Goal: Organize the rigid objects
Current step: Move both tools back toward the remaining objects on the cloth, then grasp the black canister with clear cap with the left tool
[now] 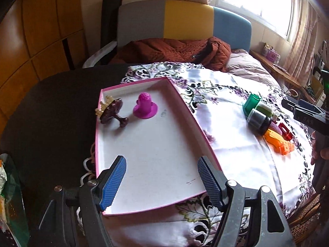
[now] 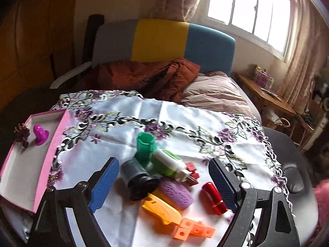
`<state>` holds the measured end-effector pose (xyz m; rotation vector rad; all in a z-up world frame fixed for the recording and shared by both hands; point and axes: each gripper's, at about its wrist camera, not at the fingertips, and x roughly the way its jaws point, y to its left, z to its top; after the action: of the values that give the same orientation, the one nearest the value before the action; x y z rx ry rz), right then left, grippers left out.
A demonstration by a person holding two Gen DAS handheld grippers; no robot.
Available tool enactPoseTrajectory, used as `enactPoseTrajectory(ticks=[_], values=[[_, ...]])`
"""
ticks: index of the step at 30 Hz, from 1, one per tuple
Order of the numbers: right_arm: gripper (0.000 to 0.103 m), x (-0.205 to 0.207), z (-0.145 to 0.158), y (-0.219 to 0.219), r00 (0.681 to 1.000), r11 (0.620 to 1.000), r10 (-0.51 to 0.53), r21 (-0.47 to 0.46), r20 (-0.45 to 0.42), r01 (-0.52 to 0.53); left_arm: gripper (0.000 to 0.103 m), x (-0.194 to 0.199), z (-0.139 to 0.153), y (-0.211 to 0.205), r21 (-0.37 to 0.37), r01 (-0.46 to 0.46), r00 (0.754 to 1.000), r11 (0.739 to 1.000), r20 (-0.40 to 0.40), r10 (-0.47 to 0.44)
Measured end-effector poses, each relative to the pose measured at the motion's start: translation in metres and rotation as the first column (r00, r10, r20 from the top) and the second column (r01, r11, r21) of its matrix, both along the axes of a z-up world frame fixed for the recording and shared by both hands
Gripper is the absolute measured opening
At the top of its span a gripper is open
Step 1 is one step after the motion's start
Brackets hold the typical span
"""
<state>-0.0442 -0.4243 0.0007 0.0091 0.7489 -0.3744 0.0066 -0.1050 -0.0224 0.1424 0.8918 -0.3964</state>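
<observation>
Black cylinder (image 2: 139, 180) between open right gripper (image 2: 164, 181)

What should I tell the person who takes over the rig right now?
Left hand-held gripper: open, empty, over the near end of the pink box.
Right hand-held gripper: open, empty, above the pile on the cloth.
Done: the magenta piece and the dark brown piece lie in the box.
Left: the green cup, black cylinder, white-green piece, purple block, yellow piece, orange cubes, red cylinder and small red bricks lie on the cloth, not boxed yet.
</observation>
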Motion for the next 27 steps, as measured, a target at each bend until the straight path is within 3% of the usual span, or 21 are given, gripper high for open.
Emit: enactPoseTrajectory(ticks=[6,14,18,23,27], values=[[0.090,-0.018,-0.014,-0.052,0.982,0.978,-0.186,0.102,0.014,0.184,0.073,-0.004,-0.001,-0.019,-0.020,0.049,0.999,0.999,-0.018,-0.050],[0.094,-0.035,-0.010,-0.085,0.945,0.922,-0.320,0.249,0.064,0.295,0.072,0.000,-0.009,-0.049,-0.075,0.104,0.987,0.992,-0.118,-0.113],[0.094,-0.043,-0.010,-0.098,0.922,0.893,-0.380,0.286,0.069,0.347,0.072,0.000,-0.011,-0.079,-0.118,0.194,0.961,0.974,-0.177,-0.213],[0.096,-0.050,-0.013,-0.109,0.908,0.863,-0.416,0.342,0.059,0.373,0.071,-0.001,-0.018,-0.120,-0.111,0.274,0.934,0.955,-0.204,-0.292],[0.096,-0.049,-0.014,-0.111,0.908,0.855,-0.416,0.361,0.050,0.372,0.071,0.007,-0.030,-0.150,-0.190,0.285,0.898,0.940,-0.290,-0.331]])
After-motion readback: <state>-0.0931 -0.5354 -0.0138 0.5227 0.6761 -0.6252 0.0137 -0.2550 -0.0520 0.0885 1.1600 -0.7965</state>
